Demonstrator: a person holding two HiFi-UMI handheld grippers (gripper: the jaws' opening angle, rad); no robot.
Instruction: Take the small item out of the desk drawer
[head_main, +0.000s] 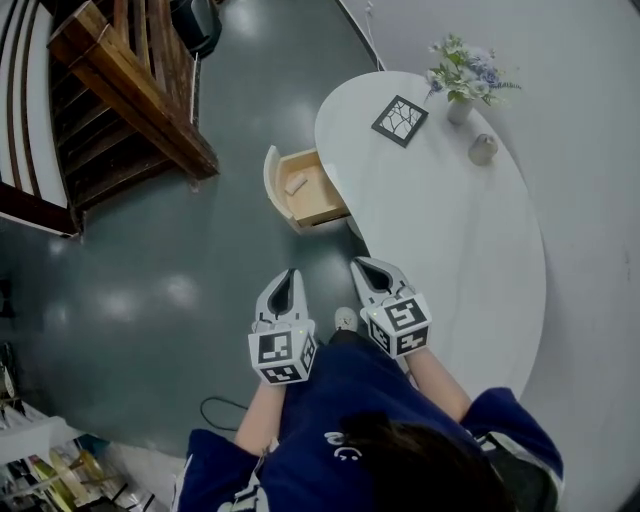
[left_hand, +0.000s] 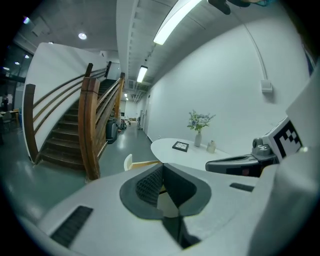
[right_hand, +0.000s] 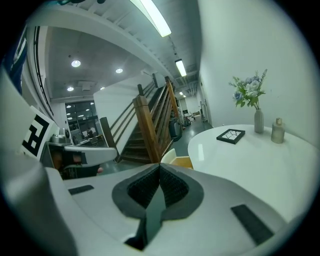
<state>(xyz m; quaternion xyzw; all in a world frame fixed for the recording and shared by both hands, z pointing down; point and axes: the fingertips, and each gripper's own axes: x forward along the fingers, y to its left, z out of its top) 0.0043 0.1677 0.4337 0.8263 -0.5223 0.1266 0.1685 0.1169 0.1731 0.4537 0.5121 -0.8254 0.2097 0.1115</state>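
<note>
Holding both grippers low in front of the body, side by side, pointing toward the open drawer.

Left gripper (head_main: 291, 272): jaws pressed together, nothing between the pads (its own view shows the ribbed pads meeting at the tip). It hangs over the floor (head_main: 150, 290), off the desk's left edge.

Right gripper (head_main: 360, 263): same, jaws closed on nothing. Its tips sit right at the left edge of the desk (head_main: 455, 250), toward the near end. Can't tell from above whether it touches the edge.

Drawer (head_main: 330, 214) is pulled out from the desk's left edge, with its curved white front facing the wooden staircase (head_main: 130, 95). Small item (head_main: 296, 184) — a pale tan block — lies on the drawer bottom, closer to the front panel than to the desk. It is well apart from both grippers.

Desk top, far end:
- black square frame (head_main: 400, 120) lies flat near the left edge
- vase with flowers (head_main: 460, 105) stands upright near the far edge, by the wall
- small jar (head_main: 483, 149) stands just beside the vase, on its near side

Floor is glossy grey-green — a black cable (head_main: 215, 408) lies on it near the person's left side. A shoe tip (head_main: 345, 318) shows between the two grippers.
</note>
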